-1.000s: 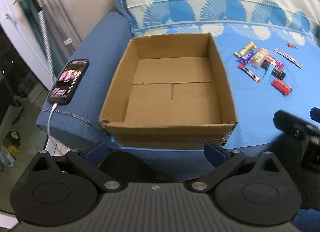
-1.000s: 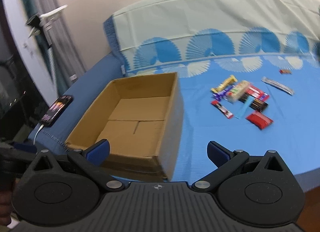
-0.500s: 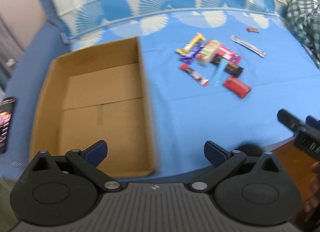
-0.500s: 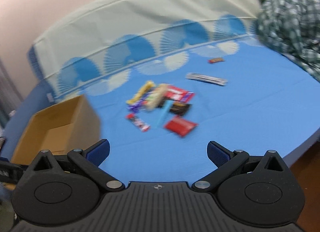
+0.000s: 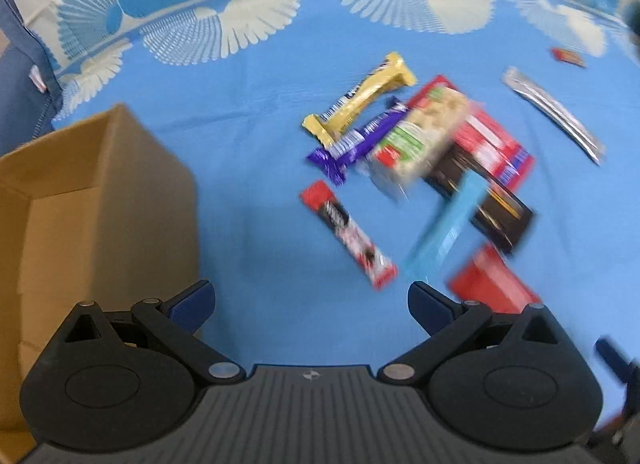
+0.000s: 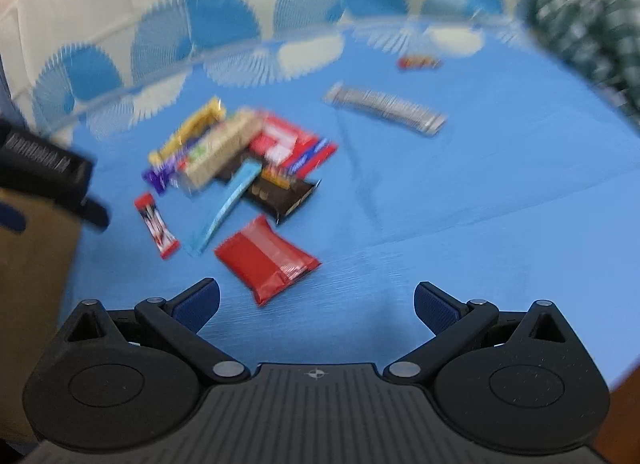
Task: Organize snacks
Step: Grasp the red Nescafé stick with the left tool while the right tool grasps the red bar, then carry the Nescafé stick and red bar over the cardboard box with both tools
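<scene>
Several snack bars lie in a loose pile on the blue bed sheet: a yellow bar [image 5: 360, 98], a purple bar [image 5: 358, 140], a red-and-white bar [image 5: 348, 234], a light blue bar [image 5: 446, 224] and a red packet [image 6: 266, 258]. A silver bar [image 6: 384, 108] and a small red candy [image 6: 418, 62] lie apart, further back. The open cardboard box [image 5: 96, 200] stands at the left. My left gripper [image 5: 310, 304] is open and empty, near the red-and-white bar. My right gripper [image 6: 316, 302] is open and empty, just before the red packet.
The bed sheet [image 6: 500, 184] has white and blue fan patterns at the back. A green checked cloth [image 6: 592, 16] lies at the far right. The bed's front edge shows at the lower right [image 6: 616, 384]. The left gripper's body [image 6: 44, 168] shows at the left in the right wrist view.
Both grippers have swung right from the box and moved closer to the snack pile. Both stay open and empty. The phone has left the view.
</scene>
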`<state>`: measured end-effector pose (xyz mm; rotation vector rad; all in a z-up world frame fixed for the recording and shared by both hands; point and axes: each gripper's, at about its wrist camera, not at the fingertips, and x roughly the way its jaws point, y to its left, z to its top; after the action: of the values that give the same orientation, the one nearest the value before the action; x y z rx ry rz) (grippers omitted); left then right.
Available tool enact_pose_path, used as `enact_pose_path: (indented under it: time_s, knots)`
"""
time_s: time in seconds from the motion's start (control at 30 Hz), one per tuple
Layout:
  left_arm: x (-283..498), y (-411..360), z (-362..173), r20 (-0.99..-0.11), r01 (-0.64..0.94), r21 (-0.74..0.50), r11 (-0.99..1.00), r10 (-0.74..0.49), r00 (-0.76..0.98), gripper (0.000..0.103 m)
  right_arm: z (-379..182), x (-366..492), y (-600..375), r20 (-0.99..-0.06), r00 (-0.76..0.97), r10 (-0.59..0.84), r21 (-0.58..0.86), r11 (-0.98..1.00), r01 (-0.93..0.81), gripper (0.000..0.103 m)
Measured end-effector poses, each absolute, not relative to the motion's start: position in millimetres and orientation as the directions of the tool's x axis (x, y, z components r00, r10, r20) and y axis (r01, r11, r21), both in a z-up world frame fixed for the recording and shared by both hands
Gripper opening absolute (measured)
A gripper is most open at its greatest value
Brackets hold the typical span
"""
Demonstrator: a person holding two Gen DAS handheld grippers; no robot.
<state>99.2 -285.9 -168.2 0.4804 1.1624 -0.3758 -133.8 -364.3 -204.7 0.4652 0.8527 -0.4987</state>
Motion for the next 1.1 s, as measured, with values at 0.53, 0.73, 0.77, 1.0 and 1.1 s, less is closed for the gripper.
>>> enact_pose_path:
  time_s: [0.53, 0.73, 0.77, 1.0, 1.1]
  knots:
    - [175, -286, -244, -0.963, 0.397, 0.046, 0.917, -0.066, 0.263, 0.083, -257, -61, -374, -0.776, 0.581, -0.246, 0.019, 0.911, 0.412, 0.102]
    - [163, -288, -220, -0.957, 0.457, -0.031, 0.889, -0.159, 0.243, 0.011, -243, -61, -352, -0.763, 0.610, -0.214, -0.031, 0.954, 0.297, 0.045]
    - [158, -285, -214, -0.951, 0.470, -0.035, 0.882, -0.174, 0.255, 0.011, -240, -63, -350, -0.768, 0.603, -0.215, -0.026, 0.951, 0.307, 0.041]
    - [87, -251, -157, -0.913, 0.545, -0.058, 0.836, -0.266, 0.310, 0.011, -203, -109, -348, -0.739, 0.628, -0.244, 0.099, 0.883, 0.459, 0.006]
    - [51, -225, -128, -0.894, 0.565, -0.064, 0.823, -0.299, 0.334, 0.011, -190, -124, -342, -0.723, 0.632, -0.278, 0.088, 0.871, 0.483, 0.006]
